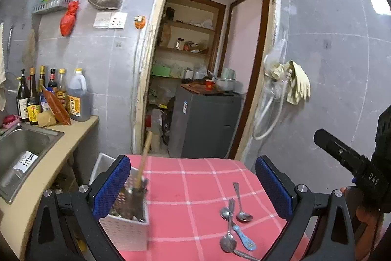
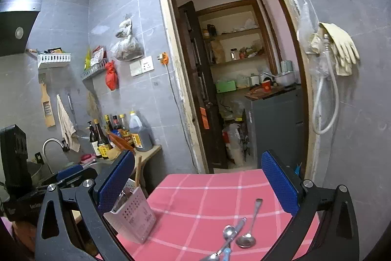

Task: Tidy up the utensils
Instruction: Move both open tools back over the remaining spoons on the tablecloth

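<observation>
Both grippers (image 1: pixel 193 185) (image 2: pixel 198 180) wide, empty. Spoons (image 1: pixel 234 219): light, rigid, slippery steel, overlapping; best pinched mid-handle, across the flat.

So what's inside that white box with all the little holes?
Inside the white perforated utensil holder stands a spatula with a wooden handle and dark metal blade. Whatever sits lower in the holder is hidden by its walls.
</observation>
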`<state>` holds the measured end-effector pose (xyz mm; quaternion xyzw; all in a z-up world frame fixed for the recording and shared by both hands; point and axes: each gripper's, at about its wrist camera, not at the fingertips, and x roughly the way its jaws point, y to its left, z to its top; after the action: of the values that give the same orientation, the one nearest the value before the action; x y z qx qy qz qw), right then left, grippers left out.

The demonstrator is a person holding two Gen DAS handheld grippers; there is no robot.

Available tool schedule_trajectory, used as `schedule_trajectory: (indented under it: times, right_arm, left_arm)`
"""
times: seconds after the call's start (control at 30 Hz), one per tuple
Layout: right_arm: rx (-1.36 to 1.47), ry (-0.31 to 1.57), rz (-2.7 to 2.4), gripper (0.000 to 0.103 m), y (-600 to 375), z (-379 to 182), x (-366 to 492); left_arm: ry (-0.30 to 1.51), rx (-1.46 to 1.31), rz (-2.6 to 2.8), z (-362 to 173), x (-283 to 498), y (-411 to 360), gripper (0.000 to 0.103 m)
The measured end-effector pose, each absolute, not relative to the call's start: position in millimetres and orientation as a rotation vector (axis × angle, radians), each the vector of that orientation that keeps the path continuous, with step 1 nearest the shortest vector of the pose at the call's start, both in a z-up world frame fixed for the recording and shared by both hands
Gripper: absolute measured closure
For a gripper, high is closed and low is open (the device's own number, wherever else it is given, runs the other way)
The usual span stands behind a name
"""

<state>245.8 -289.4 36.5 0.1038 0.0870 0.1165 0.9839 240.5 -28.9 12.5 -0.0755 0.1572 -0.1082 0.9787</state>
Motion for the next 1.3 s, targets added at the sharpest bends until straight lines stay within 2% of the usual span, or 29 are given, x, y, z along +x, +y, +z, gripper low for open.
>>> schedule_trajectory:
  times: [0.43,0.97,1.03,1.1,1.13,1.2,1.23,1.3]
  right_arm:
    - [0.215,0.322,0.184,0.001,-335.4,-10.6,243.0]
    - [0.302,0.504,0.288,0.003,-376.5,-65.0,298.2]
    - [0.305,0.540,0.305,0.012,-378.0,-74.9,312.2]
    - [0.309,0.574,0.319,0.026,-377.6,-85.2,324.8]
    - [0.308,0.597,0.324,0.027,-376.6,-90.9,332.4]
    - [0.308,0.622,0.330,0.031,-376.1,-100.6,343.6]
    - [0.311,0.638,0.335,0.032,-375.8,-105.7,350.4]
    - [0.310,0.678,0.347,0.038,-374.0,-117.2,365.6]
  left_arm:
    - [0.404,-0.158,-0.236,-18.2,239.6,-60.6,0.000]
    - [0.619,-0.212,-0.304,-79.1,300.1,-100.0,0.001]
    - [0.632,-0.215,-0.324,-84.3,307.7,-104.6,0.005]
    - [0.662,-0.222,-0.360,-92.0,317.6,-110.0,0.017]
    - [0.682,-0.224,-0.377,-96.9,323.3,-113.4,0.020]
    - [0.720,-0.227,-0.411,-106.4,335.1,-121.3,0.034]
    - [0.742,-0.228,-0.427,-111.5,341.2,-124.8,0.037]
    - [0.793,-0.231,-0.455,-123.0,354.4,-132.7,0.049]
